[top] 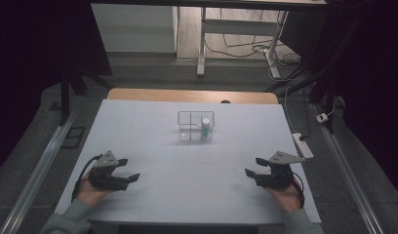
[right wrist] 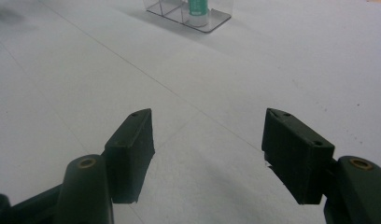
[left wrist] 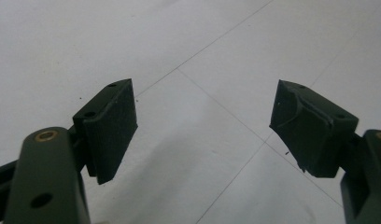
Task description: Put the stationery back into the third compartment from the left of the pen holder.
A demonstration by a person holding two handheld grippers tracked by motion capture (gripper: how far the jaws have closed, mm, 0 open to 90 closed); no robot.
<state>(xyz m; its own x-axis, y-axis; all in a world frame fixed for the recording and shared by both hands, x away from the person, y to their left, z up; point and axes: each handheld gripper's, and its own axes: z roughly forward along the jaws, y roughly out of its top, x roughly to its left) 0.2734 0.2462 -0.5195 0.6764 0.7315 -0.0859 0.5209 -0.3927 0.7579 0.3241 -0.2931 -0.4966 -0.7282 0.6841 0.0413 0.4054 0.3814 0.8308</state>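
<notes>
The white tabletop [top: 187,185] spreads across the high view, with a strip of wood at its far edge. Toward that far side stands a clear divided box [top: 195,126], and a green-and-white tube [top: 206,127] stands upright in its right compartment. The right gripper view catches the box's base and the tube's foot. Well apart from the box, near the front edge, the left tool [top: 129,169] and the right tool [top: 255,166] both gape, holding nothing; the left gripper view has bare tabletop between its jaws.
</notes>
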